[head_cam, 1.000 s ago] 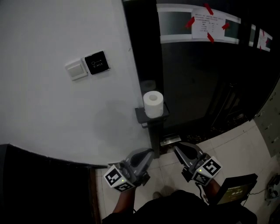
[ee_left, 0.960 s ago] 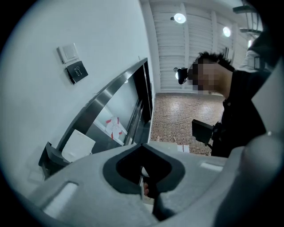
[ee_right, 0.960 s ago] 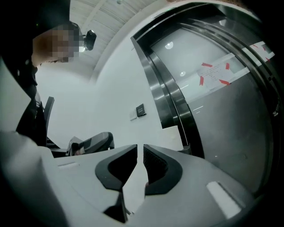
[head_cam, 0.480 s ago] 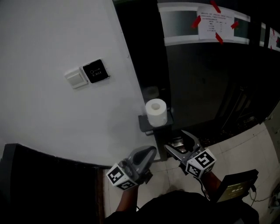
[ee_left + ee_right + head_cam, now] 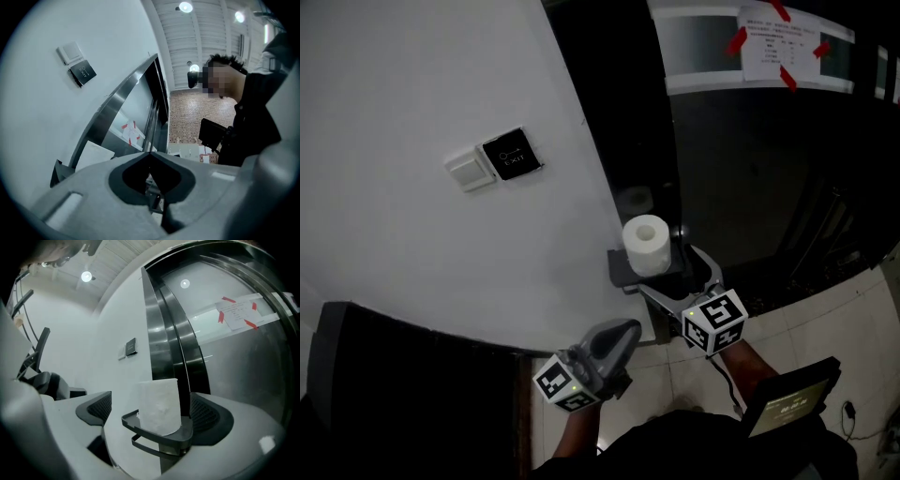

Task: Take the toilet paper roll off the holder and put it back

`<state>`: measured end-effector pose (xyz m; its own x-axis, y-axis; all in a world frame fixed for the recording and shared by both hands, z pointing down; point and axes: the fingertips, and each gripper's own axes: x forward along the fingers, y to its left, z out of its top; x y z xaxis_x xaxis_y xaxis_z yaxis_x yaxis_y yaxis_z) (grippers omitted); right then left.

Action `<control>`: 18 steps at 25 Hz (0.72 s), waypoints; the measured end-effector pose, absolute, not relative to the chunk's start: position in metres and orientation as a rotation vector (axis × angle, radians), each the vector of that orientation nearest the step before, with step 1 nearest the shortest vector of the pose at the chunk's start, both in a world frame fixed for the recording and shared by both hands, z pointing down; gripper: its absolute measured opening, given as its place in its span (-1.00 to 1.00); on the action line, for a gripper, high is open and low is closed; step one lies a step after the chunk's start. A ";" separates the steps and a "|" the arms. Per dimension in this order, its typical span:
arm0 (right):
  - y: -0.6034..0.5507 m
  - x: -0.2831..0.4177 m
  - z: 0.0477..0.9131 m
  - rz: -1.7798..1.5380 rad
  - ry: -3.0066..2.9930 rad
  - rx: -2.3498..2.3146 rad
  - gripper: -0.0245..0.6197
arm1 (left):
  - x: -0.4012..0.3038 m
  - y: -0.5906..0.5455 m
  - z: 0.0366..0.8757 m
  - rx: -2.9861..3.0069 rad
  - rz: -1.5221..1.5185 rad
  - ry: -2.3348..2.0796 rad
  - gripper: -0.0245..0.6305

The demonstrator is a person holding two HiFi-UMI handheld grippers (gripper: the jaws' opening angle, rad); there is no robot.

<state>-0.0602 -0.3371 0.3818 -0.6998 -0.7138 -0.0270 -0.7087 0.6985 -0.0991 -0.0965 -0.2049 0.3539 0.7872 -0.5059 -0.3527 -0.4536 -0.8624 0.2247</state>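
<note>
Standing upright on the dark holder (image 5: 622, 275) at the white wall's (image 5: 441, 262) edge, the white toilet paper roll (image 5: 646, 244) has a gap on each side to the right gripper's (image 5: 151, 414) jaws, which have just been opening around it. The left gripper (image 5: 628, 328), jaws together and empty, hangs lower, well apart from the holder.

Toilet paper roll (image 5: 646, 244) upright on holder (image 5: 622, 273)

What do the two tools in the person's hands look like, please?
The left tool and the right tool have light grey, rounded jaws with dark pads, ribbed on the right one. Each carries a white cube with black square markers. The person wears dark clothing.
</note>
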 end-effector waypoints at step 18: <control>-0.401 -0.099 0.413 -0.011 3.079 -1.476 0.69 | -0.133 -0.203 0.360 2.811 -0.635 -0.871 -0.93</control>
<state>-0.0994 -0.4012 0.4134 -0.5961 -0.7644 0.2455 -0.7662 0.6330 0.1105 -0.1326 -0.2028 0.3600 0.7447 -0.5655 -0.3545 -0.5104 -0.8248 0.2433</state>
